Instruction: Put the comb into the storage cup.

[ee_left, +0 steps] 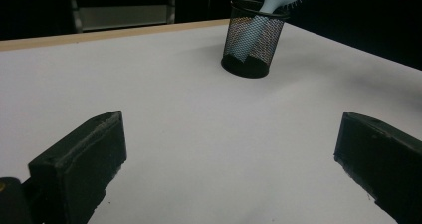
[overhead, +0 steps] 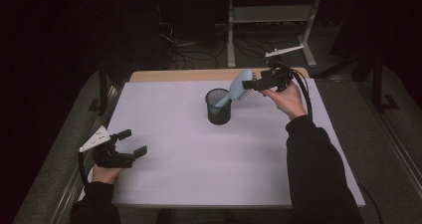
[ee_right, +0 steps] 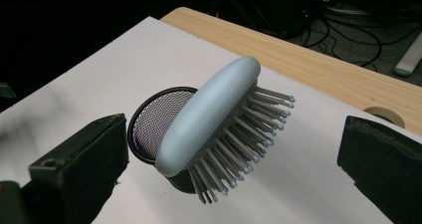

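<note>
Sitting handle-down in a black wire-mesh pen cup (overhead: 218,106) is a pale blue hairbrush (overhead: 238,87), smooth rounded oval back, matte plastic look, with a bunch of thin straight bristles tipped with little balls. The handle goes into the round cup and you can see it through the mesh in the left gripper view; the head leans out over the rim, tilted toward the right gripper (overhead: 256,82). The cup stands upright around the middle of the far part of the worktop (overhead: 189,159), which is covered with a flat white sheet, with a strip of light wood showing at the far edge.

Right gripper is up off the surface just beside the brush head. Its blocky black fingers (ee_right: 79,159) are spread wide, one on each side of the head in its own view, and not touching it as far as I can tell.

Left gripper (overhead: 133,142) rests down at the near left corner, well apart from the cup, fingers also wide with nothing but bare white worktop between them. Grey three-cornered plate on top of it.
</note>
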